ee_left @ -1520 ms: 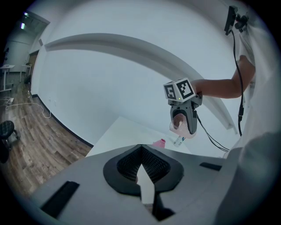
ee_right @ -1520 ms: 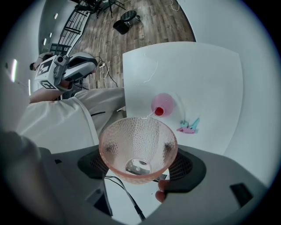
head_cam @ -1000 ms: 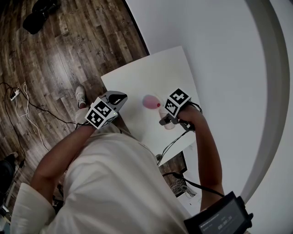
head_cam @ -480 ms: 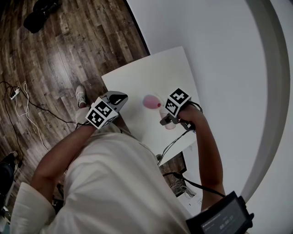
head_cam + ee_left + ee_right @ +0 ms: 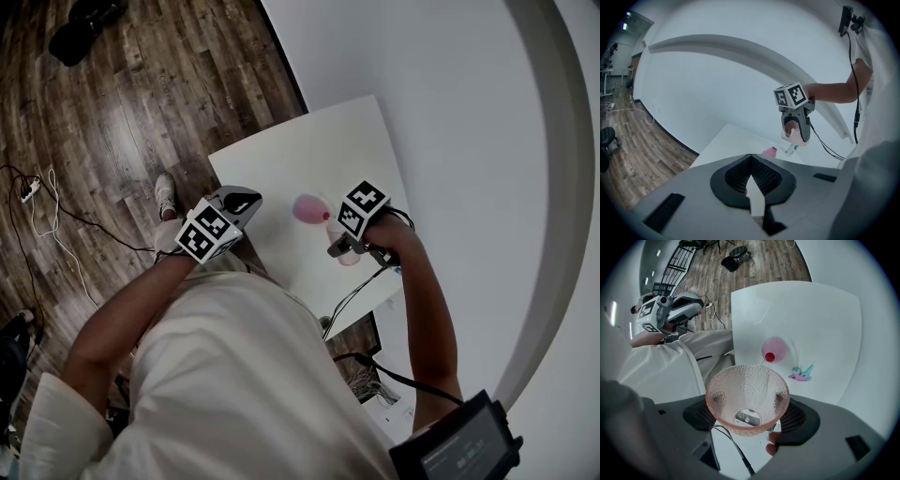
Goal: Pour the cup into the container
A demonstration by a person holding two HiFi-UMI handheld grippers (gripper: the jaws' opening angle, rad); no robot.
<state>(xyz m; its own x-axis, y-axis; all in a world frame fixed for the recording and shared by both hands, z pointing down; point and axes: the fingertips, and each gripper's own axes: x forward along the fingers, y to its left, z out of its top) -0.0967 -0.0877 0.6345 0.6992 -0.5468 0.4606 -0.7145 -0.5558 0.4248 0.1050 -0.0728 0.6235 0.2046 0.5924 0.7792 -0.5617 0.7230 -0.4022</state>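
My right gripper (image 5: 341, 247) is shut on a clear pink textured cup (image 5: 746, 391), held above the white table (image 5: 309, 141). I look straight into the cup's mouth and see only its bare bottom. Beyond it on the table stands the pink container (image 5: 777, 348) with a red ball (image 5: 769, 357) at its rim. In the left gripper view the cup (image 5: 791, 129) hangs above and right of the container (image 5: 769, 151). My left gripper (image 5: 246, 199) hovers over the table's left edge, shut with nothing in it.
Small turquoise and pink pieces (image 5: 801, 372) lie on the table right of the container. A black cable (image 5: 352, 295) hangs off the table's near edge. Wooden floor (image 5: 112, 112) with cords lies to the left; a white wall runs along the right.
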